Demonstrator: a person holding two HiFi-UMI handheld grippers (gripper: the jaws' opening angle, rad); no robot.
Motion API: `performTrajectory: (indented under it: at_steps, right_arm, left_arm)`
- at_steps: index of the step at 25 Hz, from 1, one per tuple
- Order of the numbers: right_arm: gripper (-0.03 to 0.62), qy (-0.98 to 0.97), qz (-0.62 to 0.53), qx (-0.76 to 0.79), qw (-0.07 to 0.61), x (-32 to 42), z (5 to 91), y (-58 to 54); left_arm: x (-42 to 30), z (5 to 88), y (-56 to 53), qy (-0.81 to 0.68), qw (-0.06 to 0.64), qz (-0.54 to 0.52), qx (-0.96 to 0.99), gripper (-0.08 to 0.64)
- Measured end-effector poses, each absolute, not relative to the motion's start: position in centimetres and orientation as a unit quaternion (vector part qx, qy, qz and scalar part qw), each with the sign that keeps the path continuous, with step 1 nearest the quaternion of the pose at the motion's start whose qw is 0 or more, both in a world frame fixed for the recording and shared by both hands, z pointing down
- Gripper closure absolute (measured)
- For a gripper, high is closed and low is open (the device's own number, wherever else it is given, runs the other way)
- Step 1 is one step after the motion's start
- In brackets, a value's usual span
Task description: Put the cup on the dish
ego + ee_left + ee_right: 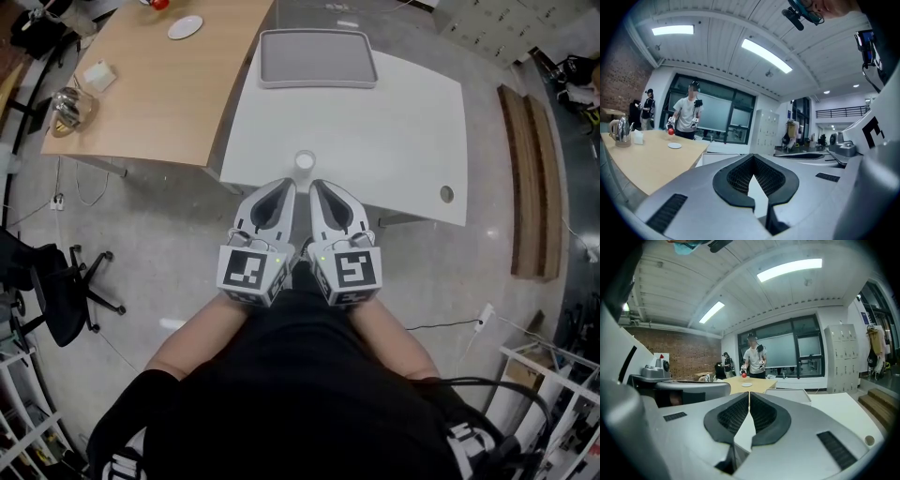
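Observation:
A small white cup point(305, 161) stands upright near the front edge of the white table point(403, 131). A grey rectangular tray-like dish point(317, 58) lies at the table's far edge, and its rim also shows in the left gripper view point(720, 157) and the right gripper view point(787, 393). My left gripper point(286, 186) and right gripper point(317, 186) are held side by side just in front of the cup, one tip to each side of it, apart from it. Both are shut with nothing between the jaws. The left gripper point(753, 155) and right gripper point(749, 392) views show the tips meeting.
A wooden table point(150, 94) adjoins on the left with a small white plate point(185, 27), a tissue box point(98, 76) and a metal kettle point(67, 108). A person point(753, 363) stands at its far end. An office chair point(56, 286) stands on the floor at left; planks point(530, 178) lie at right.

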State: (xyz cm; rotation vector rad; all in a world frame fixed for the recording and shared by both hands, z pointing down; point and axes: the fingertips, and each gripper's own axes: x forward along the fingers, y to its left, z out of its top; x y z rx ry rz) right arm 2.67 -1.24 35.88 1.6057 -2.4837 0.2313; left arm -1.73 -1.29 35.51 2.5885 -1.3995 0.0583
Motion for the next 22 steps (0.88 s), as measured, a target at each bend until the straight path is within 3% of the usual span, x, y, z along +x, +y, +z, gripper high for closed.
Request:
performTrajectory:
  at_steps: [12,22]
  right_arm:
    - [0.577,-0.863,0.098,0.486,0.095,6.0,39.6,-9.1]
    - [0.577,-0.883,0.111,0.441,0.115,4.3,42.4,-11.8]
  left_arm:
    - [1.6,39.2,-9.7,-0.504,0.101,0.068,0.855,0.554]
    - [0.7,41.7,-12.8,-0.52,0.111,0.101,0.841,0.554]
